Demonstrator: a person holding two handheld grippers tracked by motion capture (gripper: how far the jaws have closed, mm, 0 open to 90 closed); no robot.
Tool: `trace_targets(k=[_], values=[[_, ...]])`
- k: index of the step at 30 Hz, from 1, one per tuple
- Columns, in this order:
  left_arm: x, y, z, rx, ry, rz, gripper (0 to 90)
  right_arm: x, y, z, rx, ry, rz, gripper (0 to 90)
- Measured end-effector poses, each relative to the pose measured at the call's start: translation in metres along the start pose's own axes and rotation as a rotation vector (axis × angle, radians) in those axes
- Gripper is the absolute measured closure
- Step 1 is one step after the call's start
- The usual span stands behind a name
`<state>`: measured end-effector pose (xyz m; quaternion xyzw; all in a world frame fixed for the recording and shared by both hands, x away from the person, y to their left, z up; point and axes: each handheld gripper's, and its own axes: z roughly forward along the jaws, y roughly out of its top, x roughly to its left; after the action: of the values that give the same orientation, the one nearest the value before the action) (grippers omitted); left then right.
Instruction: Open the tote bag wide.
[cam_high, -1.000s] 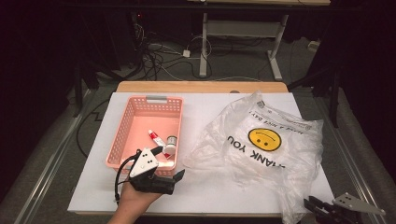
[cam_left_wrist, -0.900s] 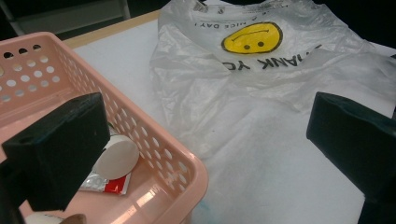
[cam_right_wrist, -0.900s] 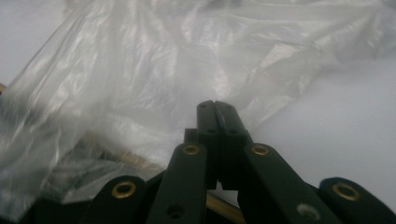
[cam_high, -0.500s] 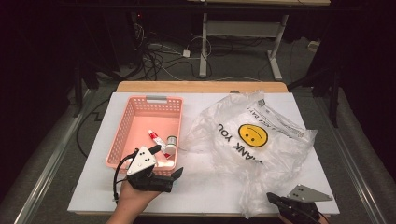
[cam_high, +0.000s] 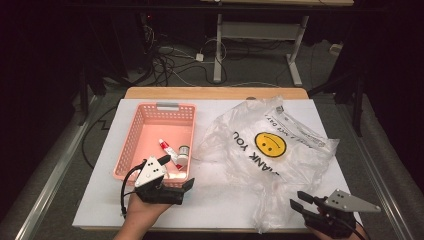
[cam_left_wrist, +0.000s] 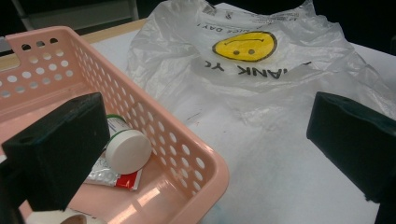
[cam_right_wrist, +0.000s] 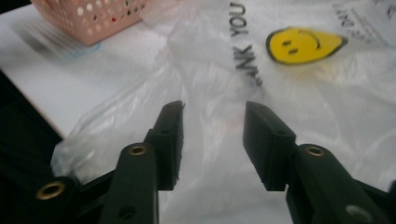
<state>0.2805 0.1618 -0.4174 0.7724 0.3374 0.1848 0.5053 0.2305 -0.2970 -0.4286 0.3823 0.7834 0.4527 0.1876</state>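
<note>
We see the right gripper (cam_high: 298, 199) at the near right edge of the table (cam_high: 100, 200), its body partly cut off by the bottom of the high view. In the right gripper view its 2 black jaws stand partly apart over the crumpled near edge of the clear plastic bag (cam_high: 272, 155), with film showing in the gap. The pads do not press on it, so it holds nothing. The jaws have just been opening.

The left gripper (cam_high: 186, 189) sits at the near end of the pink basket (cam_high: 131, 142). In the left gripper view its jaws are spread wide: 1 hangs over the inside of the basket, the other over the white surface outside, the basket's corner rim between them, untouched.

Inside the basket lie a red and white tube (cam_high: 169, 151) and a small container with a white cap (cam_left_wrist: 127, 150). The left jaw hides part of both, and their labels are too small to read. A pale object at the bottom edge of the left gripper view is cut off and we cannot identify it.

Compared with 1 second ago, the bag has slid left and nearer the person, its smiley face (cam_high: 270, 143) now closer to the table's middle. The right gripper has moved left along the near edge. The left gripper and basket look unchanged.
</note>
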Motion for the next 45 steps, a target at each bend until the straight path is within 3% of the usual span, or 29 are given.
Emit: trace_targets(k=[7, 16, 21, 31, 36, 44, 45], values=[[0.005, -0.003, -0.002, 0.002, 0.014, -0.012, 0.0, -0.004, 0.036, 0.035, -0.042, 0.024, -0.038, 32.5], [0.009, -0.007, -0.005, 0.01, 0.034, -0.02, 0.0, -0.004, 0.064, 0.086, -0.01, 0.067, -0.083, 13.9], [0.009, -0.008, -0.007, 0.011, 0.044, -0.022, 0.0, -0.004, 0.075, 0.106, 0.0, 0.059, -0.09, 0.3], [0.008, -0.012, -0.008, 0.017, 0.06, -0.029, 0.0, -0.003, 0.099, 0.146, 0.027, 0.085, -0.119, 0.0], [0.006, -0.011, -0.008, 0.015, 0.059, -0.019, 0.0, 0.005, 0.101, 0.158, 0.056, 0.112, -0.124, 3.1], [0.004, -0.012, -0.01, 0.012, 0.065, -0.019, 0.0, 0.019, 0.092, 0.166, 0.156, 0.162, -0.179, 25.5], [0.004, -0.012, -0.01, 0.011, 0.065, -0.021, 0.0, 0.02, 0.09, 0.168, 0.173, 0.164, -0.203, 27.7]])
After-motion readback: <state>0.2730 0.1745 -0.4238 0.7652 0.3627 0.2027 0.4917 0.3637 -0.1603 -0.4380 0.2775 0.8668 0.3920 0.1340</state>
